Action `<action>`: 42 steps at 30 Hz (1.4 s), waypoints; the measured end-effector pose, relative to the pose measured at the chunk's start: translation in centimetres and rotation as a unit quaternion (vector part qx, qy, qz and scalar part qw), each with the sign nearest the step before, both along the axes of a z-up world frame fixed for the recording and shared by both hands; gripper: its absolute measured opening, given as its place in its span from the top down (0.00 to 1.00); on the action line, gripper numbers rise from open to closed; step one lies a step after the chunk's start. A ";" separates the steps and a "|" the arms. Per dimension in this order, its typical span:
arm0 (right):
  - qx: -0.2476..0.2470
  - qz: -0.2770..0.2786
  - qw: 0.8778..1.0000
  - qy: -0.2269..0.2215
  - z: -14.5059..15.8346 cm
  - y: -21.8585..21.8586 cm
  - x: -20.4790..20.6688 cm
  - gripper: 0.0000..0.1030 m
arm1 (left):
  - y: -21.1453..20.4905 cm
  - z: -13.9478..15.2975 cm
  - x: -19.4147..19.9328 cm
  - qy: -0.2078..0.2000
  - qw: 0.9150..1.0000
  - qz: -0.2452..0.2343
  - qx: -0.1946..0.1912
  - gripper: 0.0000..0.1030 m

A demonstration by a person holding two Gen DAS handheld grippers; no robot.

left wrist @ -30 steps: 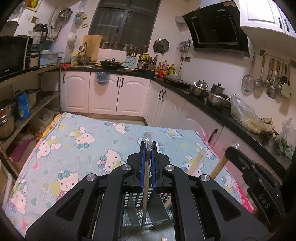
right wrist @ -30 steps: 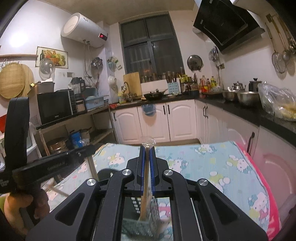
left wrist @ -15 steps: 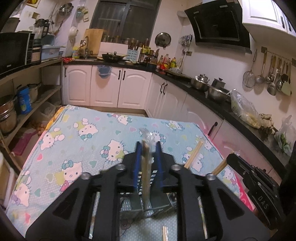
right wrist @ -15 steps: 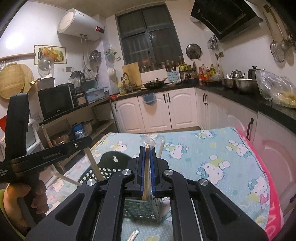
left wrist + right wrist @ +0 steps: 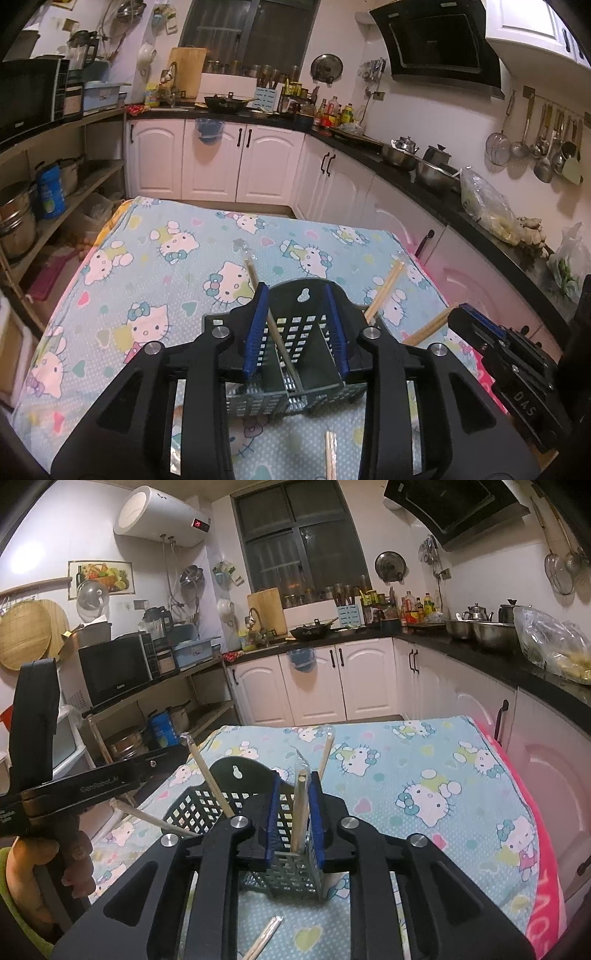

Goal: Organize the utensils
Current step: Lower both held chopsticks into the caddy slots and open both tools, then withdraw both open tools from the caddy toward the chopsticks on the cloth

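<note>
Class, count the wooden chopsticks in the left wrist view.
4 wooden chopsticks. One leans inside the dark slotted plastic basket between the left gripper's fingers; two slant up at its right; one lies nearer on the patterned cloth. More may be hidden.

"das" on right claw (image 5: 523, 402), "genrobot.ai" on left claw (image 5: 99, 784)

basket (image 5: 295, 391): perforated grey plastic | chopsticks (image 5: 300, 814): pale wood | tablecloth (image 5: 166, 266): printed cloth
</note>
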State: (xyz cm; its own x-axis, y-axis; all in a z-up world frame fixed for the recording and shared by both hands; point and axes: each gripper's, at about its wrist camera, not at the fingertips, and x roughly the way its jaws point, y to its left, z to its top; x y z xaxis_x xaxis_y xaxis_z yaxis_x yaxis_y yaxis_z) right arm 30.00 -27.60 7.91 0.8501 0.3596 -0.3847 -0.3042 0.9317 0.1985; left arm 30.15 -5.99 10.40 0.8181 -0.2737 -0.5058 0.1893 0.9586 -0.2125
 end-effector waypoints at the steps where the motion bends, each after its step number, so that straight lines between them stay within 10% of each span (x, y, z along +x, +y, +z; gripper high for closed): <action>1: 0.000 0.000 1.000 0.001 0.0 -0.1 -0.1 0.82 | 0.0 0.0 -0.1 0.000 1.000 0.000 0.001 0.74; 29: -0.001 -0.004 1.000 0.013 -0.6 -1.3 -5.0 0.43 | 2.0 -0.4 -6.2 0.014 1.000 0.000 -0.014 0.12; 42: -0.005 -0.013 1.000 0.025 -1.4 -1.3 -7.3 0.37 | 3.4 -2.0 -8.8 0.021 1.000 0.010 -0.012 0.11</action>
